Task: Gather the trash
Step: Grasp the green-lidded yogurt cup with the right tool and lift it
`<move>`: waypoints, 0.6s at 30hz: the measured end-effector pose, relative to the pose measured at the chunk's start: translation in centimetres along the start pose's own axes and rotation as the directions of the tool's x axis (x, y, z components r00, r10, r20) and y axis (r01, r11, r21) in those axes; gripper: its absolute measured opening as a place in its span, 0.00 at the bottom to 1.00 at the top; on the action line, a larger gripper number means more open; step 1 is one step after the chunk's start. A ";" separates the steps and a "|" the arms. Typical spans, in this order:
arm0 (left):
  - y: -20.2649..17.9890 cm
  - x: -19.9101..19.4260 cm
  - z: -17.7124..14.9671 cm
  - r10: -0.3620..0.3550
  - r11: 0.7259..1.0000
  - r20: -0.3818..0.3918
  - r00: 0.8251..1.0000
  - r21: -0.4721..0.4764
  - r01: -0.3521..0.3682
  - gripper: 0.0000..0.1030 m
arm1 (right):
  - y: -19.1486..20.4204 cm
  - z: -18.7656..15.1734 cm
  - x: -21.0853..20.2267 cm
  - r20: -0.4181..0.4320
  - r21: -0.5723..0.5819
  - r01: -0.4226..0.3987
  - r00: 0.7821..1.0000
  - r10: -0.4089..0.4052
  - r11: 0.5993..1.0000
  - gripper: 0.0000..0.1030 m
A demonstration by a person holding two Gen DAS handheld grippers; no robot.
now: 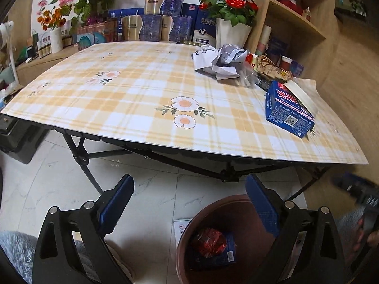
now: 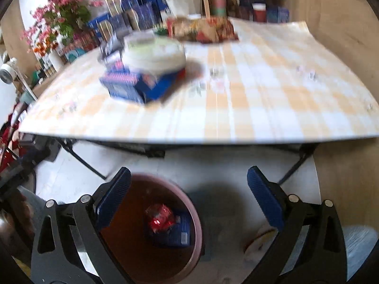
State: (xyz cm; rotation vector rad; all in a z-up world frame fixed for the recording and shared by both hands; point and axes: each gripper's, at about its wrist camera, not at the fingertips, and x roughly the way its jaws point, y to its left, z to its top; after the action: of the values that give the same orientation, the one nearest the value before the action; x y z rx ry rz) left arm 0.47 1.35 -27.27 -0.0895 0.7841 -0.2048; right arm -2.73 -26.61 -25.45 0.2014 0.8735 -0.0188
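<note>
the table (image 1: 142,99) is carrying a blue box (image 1: 290,108) near its right edge and crumpled paper (image 1: 220,61) with wrappers (image 1: 272,69) behind it. the bin (image 1: 227,215) is sitting on the floor below, holding a red wrapper (image 1: 208,241) on a blue carton (image 1: 228,253). the left gripper (image 1: 189,209) and right gripper (image 2: 189,202) are hanging over it, jaws released, gripping nothing.

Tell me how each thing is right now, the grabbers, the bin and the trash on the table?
left gripper: open, nothing between its fingers
right gripper: open, empty
trash bin: upright on the floor, red wrapper and blue box inside
ice cream box: on the table, flap open
crumpled paper: on the table
snack wrappers: piled on the table
</note>
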 end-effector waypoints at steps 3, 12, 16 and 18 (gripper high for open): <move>0.1 0.4 0.0 -0.008 1.000 -0.012 1.000 -0.014 0.007 0.90 | -0.2 1.9 -0.6 0.034 0.011 -0.020 0.999 0.019 1.000 0.94; 0.6 1.2 -0.3 0.003 1.000 -0.051 0.999 -0.015 -0.003 0.90 | 0.9 9.0 2.1 0.082 0.024 -0.040 0.996 0.038 0.999 0.94; 1.3 1.5 -0.3 0.020 0.999 -0.055 0.998 -0.028 -0.021 0.90 | 2.3 11.0 4.3 0.066 0.003 -0.050 0.997 0.050 0.999 0.94; 1.6 1.6 -0.3 0.024 0.999 -0.061 0.998 -0.038 -0.026 0.90 | 3.0 11.5 5.1 0.052 -0.006 -0.052 0.997 0.053 0.999 0.94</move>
State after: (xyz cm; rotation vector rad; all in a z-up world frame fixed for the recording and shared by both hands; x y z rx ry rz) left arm 1.61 2.60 -28.83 -0.1105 0.8492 -0.1693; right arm 9.63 -25.45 -21.67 0.2184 0.8155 0.0268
